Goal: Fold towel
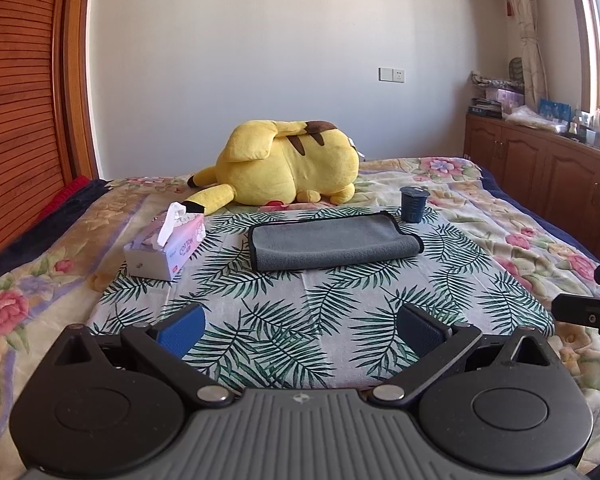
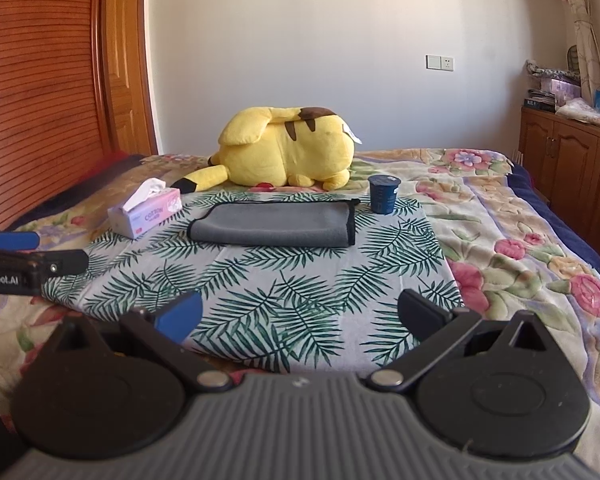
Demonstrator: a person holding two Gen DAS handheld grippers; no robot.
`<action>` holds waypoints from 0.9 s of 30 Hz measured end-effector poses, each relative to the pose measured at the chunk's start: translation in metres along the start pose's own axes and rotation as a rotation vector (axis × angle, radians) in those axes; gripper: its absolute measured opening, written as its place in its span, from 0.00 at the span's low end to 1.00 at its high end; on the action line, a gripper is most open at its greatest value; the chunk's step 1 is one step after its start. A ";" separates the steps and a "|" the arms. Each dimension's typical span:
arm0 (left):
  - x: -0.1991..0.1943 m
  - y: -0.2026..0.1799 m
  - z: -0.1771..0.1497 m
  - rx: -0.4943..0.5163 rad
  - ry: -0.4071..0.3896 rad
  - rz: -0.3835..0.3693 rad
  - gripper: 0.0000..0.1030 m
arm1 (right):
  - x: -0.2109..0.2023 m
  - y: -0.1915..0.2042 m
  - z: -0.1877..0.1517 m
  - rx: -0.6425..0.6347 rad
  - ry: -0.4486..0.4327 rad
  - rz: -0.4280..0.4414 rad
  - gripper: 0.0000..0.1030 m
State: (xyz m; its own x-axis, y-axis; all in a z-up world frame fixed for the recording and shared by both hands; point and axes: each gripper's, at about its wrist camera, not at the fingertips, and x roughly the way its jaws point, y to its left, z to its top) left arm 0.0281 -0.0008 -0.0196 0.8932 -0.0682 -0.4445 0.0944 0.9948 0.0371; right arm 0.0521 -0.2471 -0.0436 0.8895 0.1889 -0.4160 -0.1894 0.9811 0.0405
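Observation:
A grey towel (image 1: 332,243) with a black hem lies folded over on a leaf-print cloth (image 1: 320,312) on the bed; it also shows in the right wrist view (image 2: 274,226). My left gripper (image 1: 302,330) is open and empty, well short of the towel, above the near part of the cloth. My right gripper (image 2: 300,316) is open and empty too, also short of the towel. The left gripper's fingers (image 2: 16,240) show at the left edge of the right wrist view. Part of the right gripper (image 1: 588,312) shows at the right edge of the left wrist view.
A pink tissue box (image 1: 166,246) stands left of the towel. A dark blue cup (image 1: 413,204) stands at its far right corner. A yellow plush toy (image 1: 288,164) lies behind. A wooden headboard (image 1: 16,120) is at left, wooden cabinets (image 1: 540,160) at right.

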 end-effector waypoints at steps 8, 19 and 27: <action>-0.013 0.002 0.000 0.000 -0.047 0.032 0.84 | -0.006 -0.005 -0.003 0.026 -0.018 -0.026 1.00; -0.031 0.001 0.002 0.007 -0.120 0.040 0.84 | -0.020 -0.010 -0.001 0.040 -0.103 -0.051 1.00; -0.036 0.001 0.002 0.016 -0.158 0.053 0.84 | -0.023 -0.011 -0.001 0.033 -0.142 -0.071 1.00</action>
State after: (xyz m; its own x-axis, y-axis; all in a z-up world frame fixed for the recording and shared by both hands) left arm -0.0035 0.0022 -0.0018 0.9549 -0.0281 -0.2956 0.0515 0.9961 0.0715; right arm 0.0330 -0.2621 -0.0353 0.9506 0.1212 -0.2859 -0.1127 0.9926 0.0461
